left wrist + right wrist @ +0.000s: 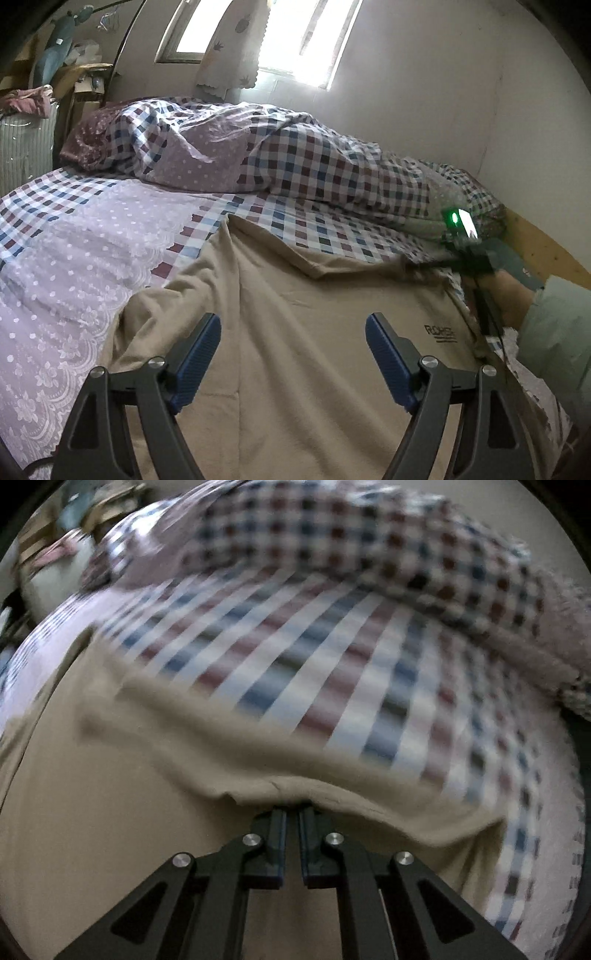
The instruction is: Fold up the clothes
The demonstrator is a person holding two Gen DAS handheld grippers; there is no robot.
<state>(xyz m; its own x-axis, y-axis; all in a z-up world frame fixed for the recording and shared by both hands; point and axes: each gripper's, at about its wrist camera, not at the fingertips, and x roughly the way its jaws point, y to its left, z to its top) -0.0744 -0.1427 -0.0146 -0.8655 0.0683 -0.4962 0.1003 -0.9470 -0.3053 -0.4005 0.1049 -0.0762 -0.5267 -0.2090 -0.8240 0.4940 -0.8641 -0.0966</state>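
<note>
Left gripper point(293, 339): jaws spread wide, nothing between them, poised above the middle of the beige garment point(295, 295). Blue pads point(197, 358) clear of the cloth, though contact is hard to judge from this angle. Right gripper point(291, 812): jaws drawn nearly together, pinching the garment's far edge point(266, 786), which bunches up at the fingertips. Same edge seen from the left wrist view lifted in a ridge toward the right gripper point(424, 266), held by a hand point(506, 295) in a pale sleeve point(554, 325). Garment spread on the checked sheet point(314, 225). Rumpled quilt point(295, 155) beyond, near the wall point(443, 92). Window point(288, 33) above.
</note>
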